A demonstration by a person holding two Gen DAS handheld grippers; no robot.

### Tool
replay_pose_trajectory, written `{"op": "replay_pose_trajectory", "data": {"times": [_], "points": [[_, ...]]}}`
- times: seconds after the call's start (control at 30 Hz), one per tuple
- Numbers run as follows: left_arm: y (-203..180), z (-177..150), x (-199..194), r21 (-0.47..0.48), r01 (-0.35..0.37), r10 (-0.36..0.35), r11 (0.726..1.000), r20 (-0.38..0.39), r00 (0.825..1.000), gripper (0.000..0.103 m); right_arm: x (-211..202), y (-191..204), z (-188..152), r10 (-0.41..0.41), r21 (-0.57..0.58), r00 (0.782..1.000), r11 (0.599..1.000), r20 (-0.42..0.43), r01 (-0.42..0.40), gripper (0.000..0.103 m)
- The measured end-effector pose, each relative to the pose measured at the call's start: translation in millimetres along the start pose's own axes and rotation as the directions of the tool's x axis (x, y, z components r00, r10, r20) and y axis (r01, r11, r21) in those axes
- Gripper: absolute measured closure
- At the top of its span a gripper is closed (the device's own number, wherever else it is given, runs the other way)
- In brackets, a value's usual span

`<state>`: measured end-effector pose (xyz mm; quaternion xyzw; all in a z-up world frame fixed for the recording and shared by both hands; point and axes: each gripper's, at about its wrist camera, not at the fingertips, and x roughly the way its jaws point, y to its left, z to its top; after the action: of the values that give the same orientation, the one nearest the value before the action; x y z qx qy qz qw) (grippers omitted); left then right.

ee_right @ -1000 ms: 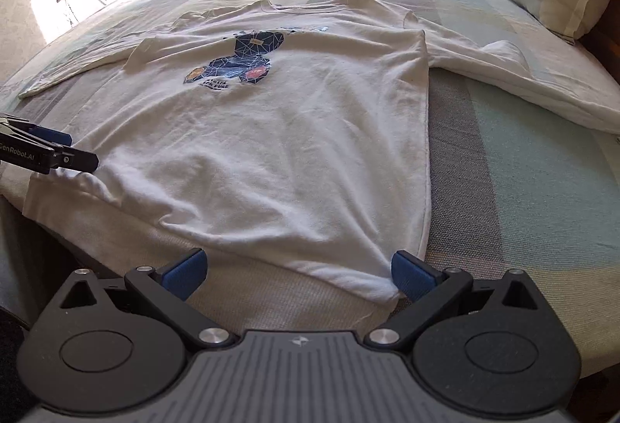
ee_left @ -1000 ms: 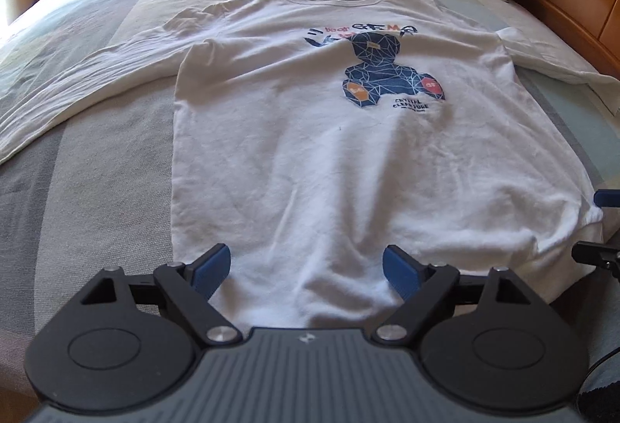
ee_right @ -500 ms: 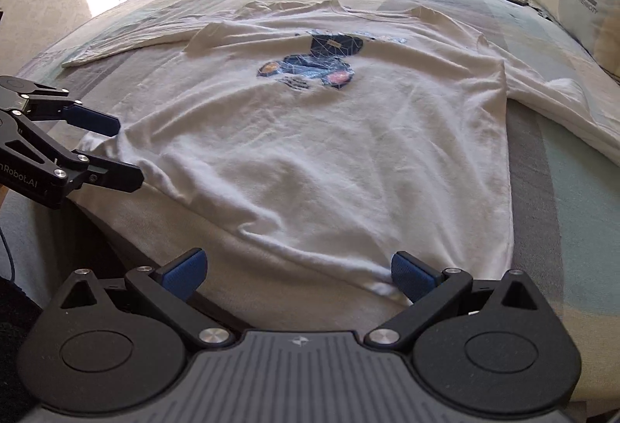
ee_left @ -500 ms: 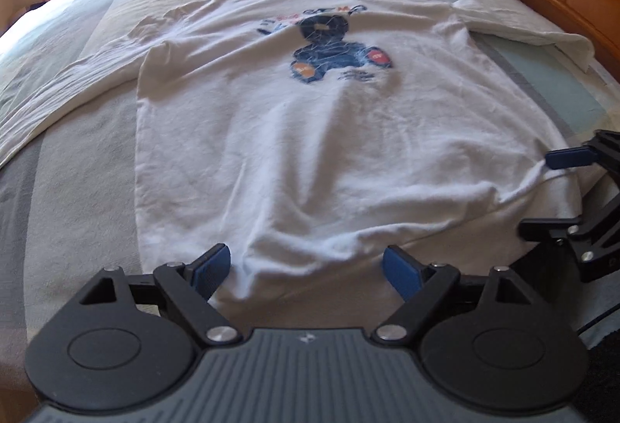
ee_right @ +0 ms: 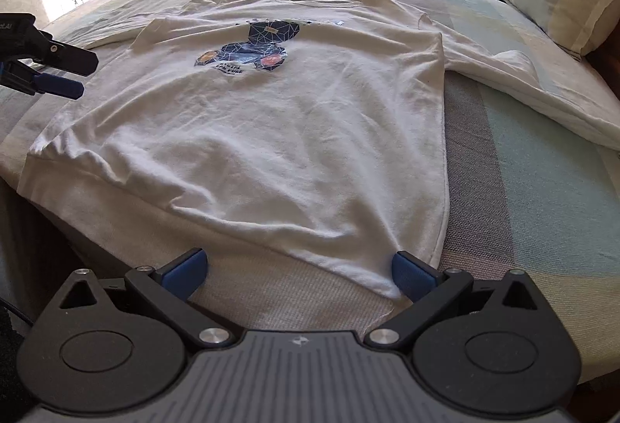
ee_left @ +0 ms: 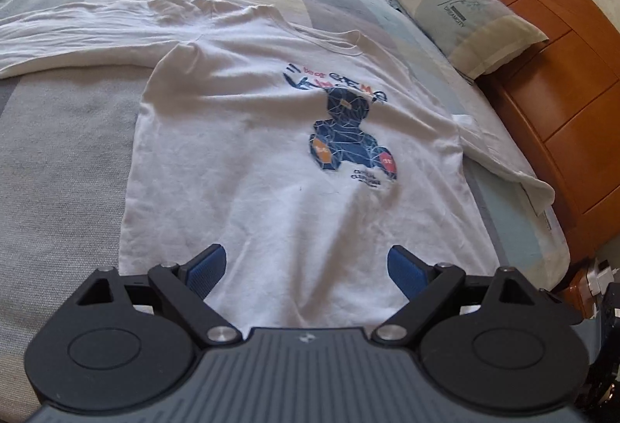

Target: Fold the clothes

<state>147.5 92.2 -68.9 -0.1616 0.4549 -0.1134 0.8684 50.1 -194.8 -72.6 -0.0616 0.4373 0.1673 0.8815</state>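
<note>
Right wrist view: my right fingers [ee_right: 300, 274] stand spread and empty at the shirt's [ee_right: 271, 121] near hem corner, placed to pinch it. My left fingers [ee_left: 306, 268], also released, hover over the hem. The shirt lies flat, print up, sleeves outspread, on the bed [ee_right: 542, 167].

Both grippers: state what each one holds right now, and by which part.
Nothing is held. The left gripper and the right gripper are both open above the hem end of the white shirt, which lies flat on the bed.
</note>
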Motion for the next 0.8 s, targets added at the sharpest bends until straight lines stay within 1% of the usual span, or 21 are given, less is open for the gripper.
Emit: {"op": "replay_pose_trajectory", "data": {"times": [0.03, 0.07, 0.13, 0.2, 0.23, 0.37, 0.43, 0.5, 0.57, 0.63, 0.67, 0.7, 0.73, 0.77, 0.8], "points": [[4.9, 0.8, 5.7, 0.003, -0.04, 0.04, 0.999, 0.005, 0.999, 0.016, -0.4, -1.4, -0.6, 0.003, 0.003, 1.0, 1.0, 0.001, -0.003, 0.0], [7.5, 2.6, 8.3, 0.012, -0.079, 0.078, 0.997, 0.019, 0.997, 0.013, -0.9, -2.5, -1.2, 0.005, 0.006, 1.0, 1.0, 0.003, -0.005, 0.0], [12.1, 11.4, 9.9, -0.003, -0.115, 0.115, 0.993, 0.024, 0.993, 0.014, -1.2, -3.7, -1.9, 0.007, 0.01, 1.0, 1.0, 0.007, -0.007, 0.0], [14.0, 20.0, 13.3, 0.01, -0.18, 0.179, 0.984, 0.038, 0.983, 0.014, -0.5, -3.3, -1.9, 0.003, 0.009, 1.0, 1.0, 0.009, -0.004, 0.0], [13.5, 22.5, 12.9, 0.013, -0.189, 0.189, 0.982, 0.041, 0.981, 0.014, 0.0, -2.8, -1.9, 0.0, 0.006, 1.0, 1.0, 0.009, 0.0, 0.0], [9.1, 28.8, 5.8, 0.011, -0.17, 0.169, 0.985, 0.045, 0.985, 0.014, 0.4, -3.0, -1.9, 0.0, 0.01, 1.0, 1.0, 0.011, 0.0, 0.0], [1.6, 22.2, 3.6, 0.01, -0.1, 0.1, 0.995, 0.029, 0.995, 0.013, 0.2, -3.1, -2.4, -0.001, 0.009, 1.0, 1.0, 0.014, 0.0, 0.0], [-7.0, 13.6, 1.7, 0.007, -0.016, 0.016, 1.0, 0.009, 1.0, 0.013, 0.3, -3.0, -2.9, -0.002, 0.009, 1.0, 1.0, 0.019, 0.002, 0.0], [-15.6, 5.0, -0.3, 0.003, 0.067, -0.067, 0.998, -0.011, 0.998, 0.013, 1.0, -3.1, -2.4, -0.003, 0.01, 1.0, 1.0, 0.02, 0.003, 0.0], [-24.2, -3.6, -2.2, -0.003, 0.151, -0.151, 0.989, -0.031, 0.988, 0.013, 1.3, -3.0, -1.9, -0.003, 0.01, 1.0, 1.0, 0.02, 0.003, 0.0], [-25.4, -7.1, 1.4, -0.008, 0.153, -0.153, 0.988, -0.043, 0.987, 0.013, 1.1, -3.1, -2.3, -0.003, 0.01, 1.0, 1.0, 0.021, 0.003, 0.0], [-23.6, -9.3, 8.3, -0.014, 0.123, -0.124, 0.992, -0.061, 0.99, 0.013, 0.7, -3.1, -3.0, -0.003, 0.01, 1.0, 1.0, 0.024, 0.002, 0.0], [-23.0, -9.3, 9.9, -0.018, 0.113, -0.114, 0.993, -0.065, 0.991, 0.014, 0.4, -3.1, -3.4, -0.002, 0.01, 1.0, 1.0, 0.026, 0.002, 0.0], [-23.5, -8.3, 8.3, -0.019, 0.117, -0.118, 0.993, -0.061, 0.991, 0.012, 0.5, -3.2, -3.5, -0.002, 0.01, 1.0, 1.0, 0.027, 0.002, 0.0], [-24.0, -7.4, 6.8, -0.02, 0.121, -0.122, 0.992, -0.058, 0.991, 0.013, 0.5, -3.2, -3.6, -0.002, 0.009, 1.0, 1.0, 0.028, 0.002, 0.0]]}}
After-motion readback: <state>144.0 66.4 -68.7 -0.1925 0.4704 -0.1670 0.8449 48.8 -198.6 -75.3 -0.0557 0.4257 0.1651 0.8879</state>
